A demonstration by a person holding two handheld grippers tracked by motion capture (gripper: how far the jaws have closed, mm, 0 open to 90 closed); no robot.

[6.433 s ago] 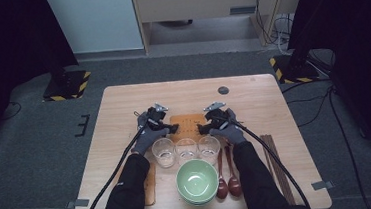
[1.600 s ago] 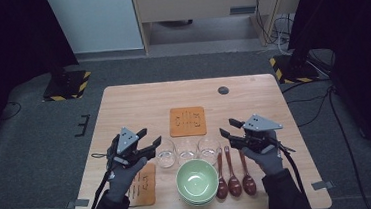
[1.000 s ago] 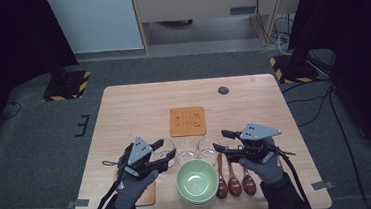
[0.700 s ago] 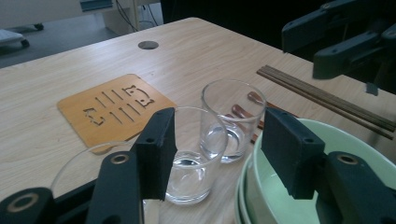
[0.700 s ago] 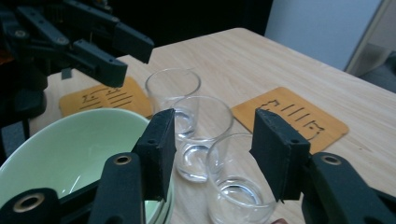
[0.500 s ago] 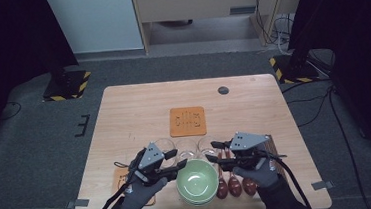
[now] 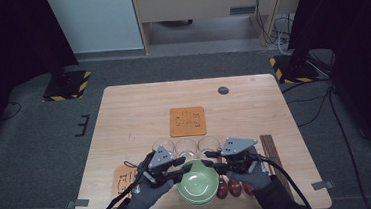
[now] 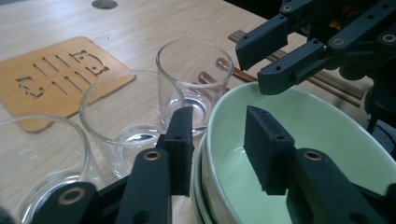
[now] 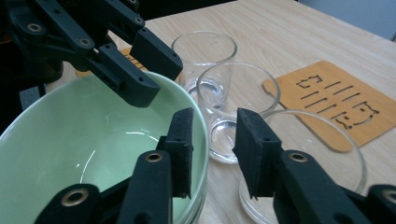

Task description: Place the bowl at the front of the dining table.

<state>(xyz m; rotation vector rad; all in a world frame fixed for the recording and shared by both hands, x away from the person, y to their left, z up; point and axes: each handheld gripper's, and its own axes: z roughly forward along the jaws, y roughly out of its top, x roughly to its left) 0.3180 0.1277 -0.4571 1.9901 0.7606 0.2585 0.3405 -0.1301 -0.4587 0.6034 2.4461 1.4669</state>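
Sitting upright, green bowl, mouth up, round, fingers straddling rim

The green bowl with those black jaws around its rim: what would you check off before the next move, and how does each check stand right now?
1. Left gripper straddles the green bowl rim: ok.
2. Right gripper straddles the opposite rim: ok.
3. Jaws, which have just been closing, press the rim: not ok, gaps show.
4. It is a single bowl: not ok, a stack.
5. Glasses stand apart from the bowl: cannot tell, very close.
6. Wooden trivet bare: ok.
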